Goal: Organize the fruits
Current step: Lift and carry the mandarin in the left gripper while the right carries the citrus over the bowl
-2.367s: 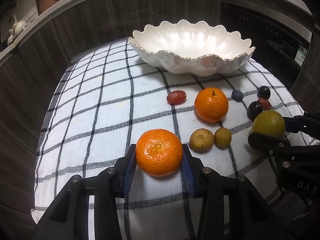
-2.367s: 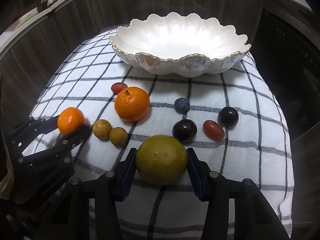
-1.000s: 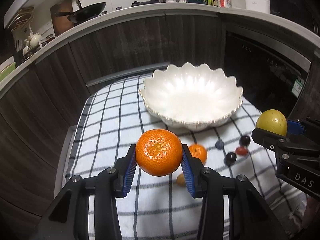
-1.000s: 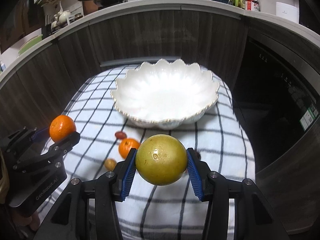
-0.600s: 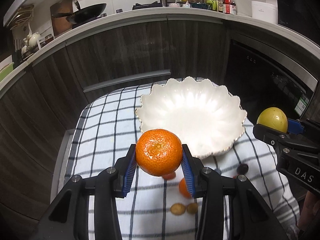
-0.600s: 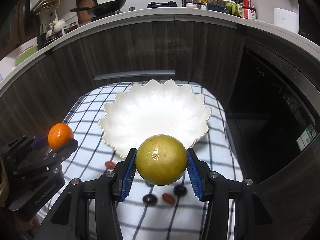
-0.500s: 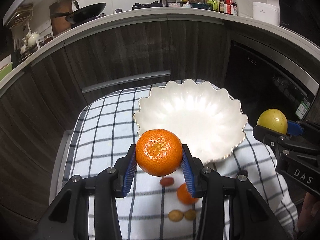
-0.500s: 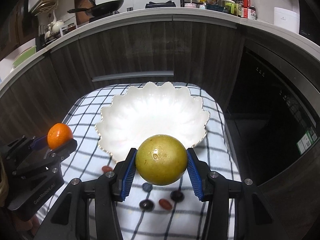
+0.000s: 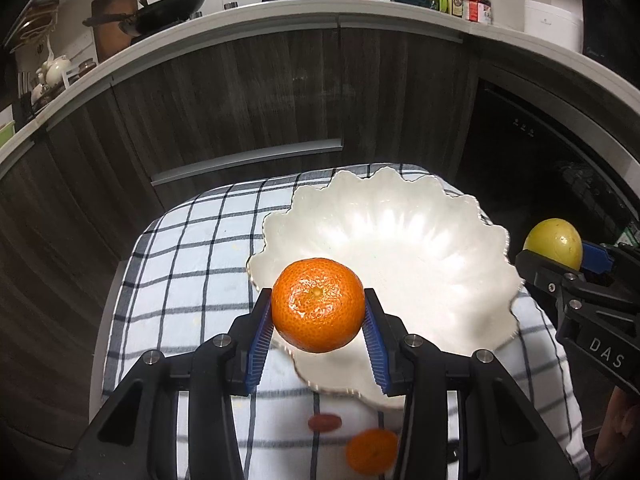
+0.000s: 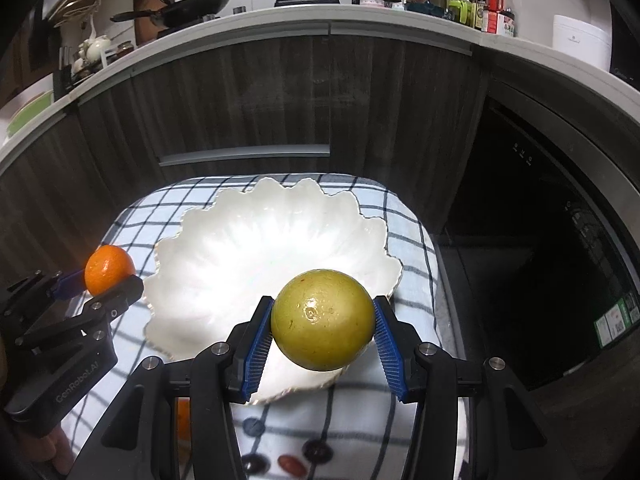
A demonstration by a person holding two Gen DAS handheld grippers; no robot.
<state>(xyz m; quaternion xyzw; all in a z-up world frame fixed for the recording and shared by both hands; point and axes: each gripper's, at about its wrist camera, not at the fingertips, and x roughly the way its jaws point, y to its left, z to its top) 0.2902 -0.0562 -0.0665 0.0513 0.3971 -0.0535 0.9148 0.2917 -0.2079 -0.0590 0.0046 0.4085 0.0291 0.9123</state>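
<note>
My left gripper (image 9: 318, 312) is shut on an orange mandarin (image 9: 318, 305), held in the air over the near left rim of the white scalloped bowl (image 9: 420, 236). In the right wrist view my right gripper (image 10: 323, 326) is shut on a yellow-green round fruit (image 10: 323, 320) above the bowl's (image 10: 240, 248) near right rim. The bowl holds nothing. Each gripper shows in the other's view: the right one (image 9: 560, 256) with its fruit (image 9: 554, 243), the left one (image 10: 100, 280) with the mandarin (image 10: 109, 269).
The bowl stands on a checked cloth (image 9: 192, 248). On the cloth below the grippers lie a second mandarin (image 9: 372, 456), a red grape (image 9: 324, 423), dark grapes (image 10: 318, 450) and another red one (image 10: 291, 465). Dark cabinets (image 9: 240, 92) and a dark oven front (image 10: 560, 220) stand beyond the table.
Both grippers have carried their fruits forward over the cloth, from short of the bowl to above its near rim. The loose fruits have slid down toward the bottom of both views.
</note>
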